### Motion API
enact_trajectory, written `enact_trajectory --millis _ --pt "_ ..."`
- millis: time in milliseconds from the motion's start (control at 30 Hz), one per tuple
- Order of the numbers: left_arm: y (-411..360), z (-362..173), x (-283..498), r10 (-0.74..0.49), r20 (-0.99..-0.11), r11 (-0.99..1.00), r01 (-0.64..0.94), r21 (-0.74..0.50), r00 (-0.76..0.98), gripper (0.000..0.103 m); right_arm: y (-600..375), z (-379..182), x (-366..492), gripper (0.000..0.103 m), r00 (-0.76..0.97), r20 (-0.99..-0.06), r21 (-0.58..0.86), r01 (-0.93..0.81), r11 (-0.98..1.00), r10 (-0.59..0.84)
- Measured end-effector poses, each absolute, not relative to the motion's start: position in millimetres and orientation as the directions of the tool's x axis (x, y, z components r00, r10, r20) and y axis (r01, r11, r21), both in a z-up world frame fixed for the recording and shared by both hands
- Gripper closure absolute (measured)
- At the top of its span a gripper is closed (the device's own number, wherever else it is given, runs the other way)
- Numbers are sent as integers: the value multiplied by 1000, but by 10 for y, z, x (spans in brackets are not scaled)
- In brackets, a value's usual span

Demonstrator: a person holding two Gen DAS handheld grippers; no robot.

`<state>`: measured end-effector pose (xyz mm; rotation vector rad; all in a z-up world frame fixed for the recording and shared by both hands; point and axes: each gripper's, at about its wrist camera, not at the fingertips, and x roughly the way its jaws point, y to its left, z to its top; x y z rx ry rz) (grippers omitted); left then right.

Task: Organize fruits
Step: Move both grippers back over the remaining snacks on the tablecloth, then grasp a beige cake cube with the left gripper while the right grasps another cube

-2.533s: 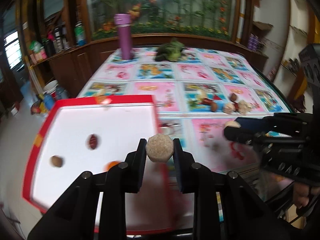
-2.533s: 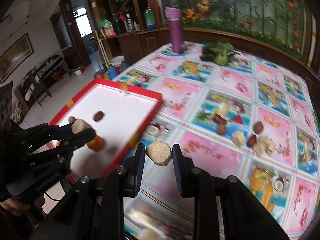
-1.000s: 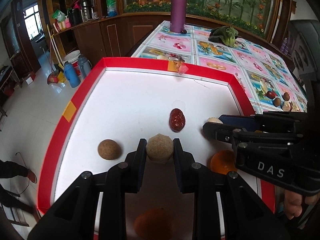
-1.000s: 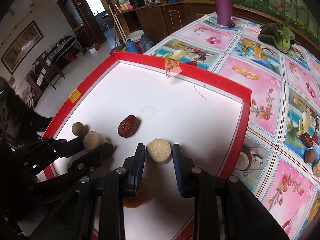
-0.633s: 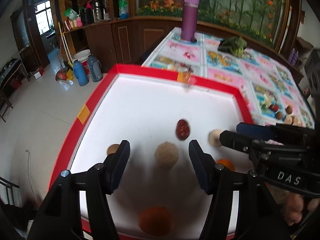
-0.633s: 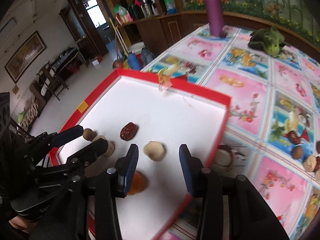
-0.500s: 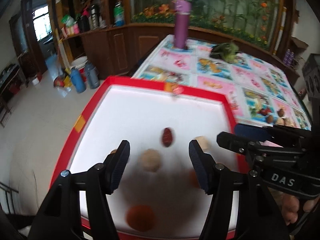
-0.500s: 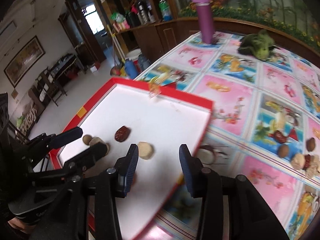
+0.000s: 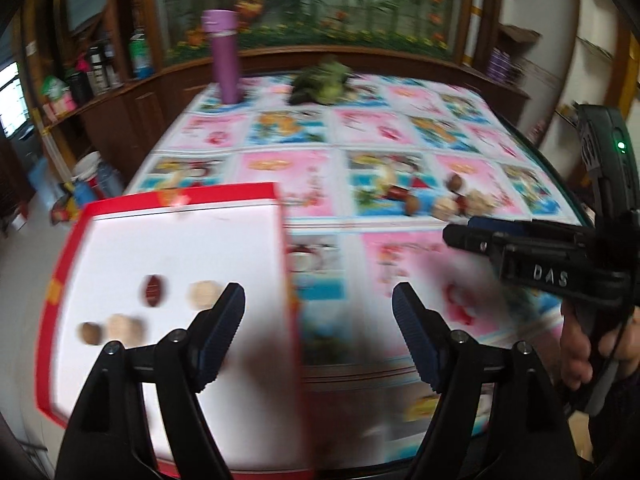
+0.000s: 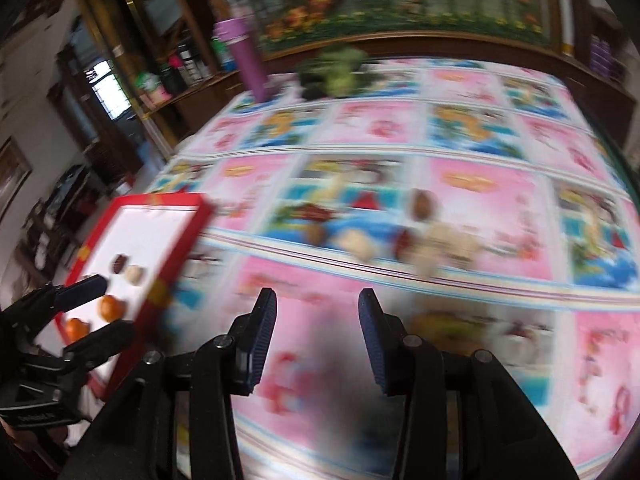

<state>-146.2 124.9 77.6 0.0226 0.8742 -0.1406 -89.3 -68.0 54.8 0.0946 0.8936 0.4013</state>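
Both claws now stand spread and empty: the left claw [image 9: 318,308] gapes wide over the tray's right edge, and the right claw [image 10: 316,320] hangs over the pink tablecloth. A second ago each pinched a pale round fruit above the tray — those two fruits now lie released inside it, so one delivery is done and both views have swung back toward the table, blurred with motion. In the red-rimmed white tray [image 9: 172,200] rest a pale fruit [image 9: 205,294], a dark red date [image 9: 152,290], another pale one [image 9: 124,328] and a small brown one [image 9: 90,333]; the right view also shows two orange fruits [image 10: 110,306] near its front corner. Further out, the loose pile of remaining fruits [image 9: 444,200] sits on the table [image 9: 400,128], well apart from the tray — likely the next target. Beyond stand a purple flask [image 9: 225,60] and a leafy green bundle [image 9: 322,82] near the far edge, then wooden cabinets and a flowered wall panel.
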Motion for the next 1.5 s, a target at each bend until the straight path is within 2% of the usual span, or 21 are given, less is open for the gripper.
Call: enact_trajectory --millis 333,767,800,867,1100,1233,1333,1400,1500 --pt "579 643 -1133 -222 -814 964 248 -99 538 26 -1363 402 -583 61 596 -747 242 -170 955 295" --pt "205 434 -670 -237 -840 949 300 -93 489 28 -1312 283 -384 61 588 -754 217 -197 956 293" --pt "186 416 -633 -235 -840 948 304 -88 488 29 -1303 288 -380 61 593 -752 210 -199 957 288" --pt "138 371 -537 -237 -848 945 314 -88 474 37 -1284 291 -367 61 603 -748 189 -205 960 276" --pt "40 339 -329 -269 -841 936 335 -113 469 41 -1265 257 -318 61 601 -742 199 -224 954 296" --pt "-36 309 -228 -269 -843 929 356 -99 466 50 -1253 241 -307 62 594 -745 198 -239 951 304" --pt "-69 235 -171 -278 -853 922 372 -107 443 59 -1248 234 -305 69 588 -745 206 -247 947 316" --pt "-61 200 -173 -284 -852 919 377 -112 439 61 -1250 227 -304 76 590 -746 200 -243 949 308" --pt "-52 200 -180 -288 -850 916 386 -110 442 66 -1249 227 -307 77 591 -746 200 -243 949 309"
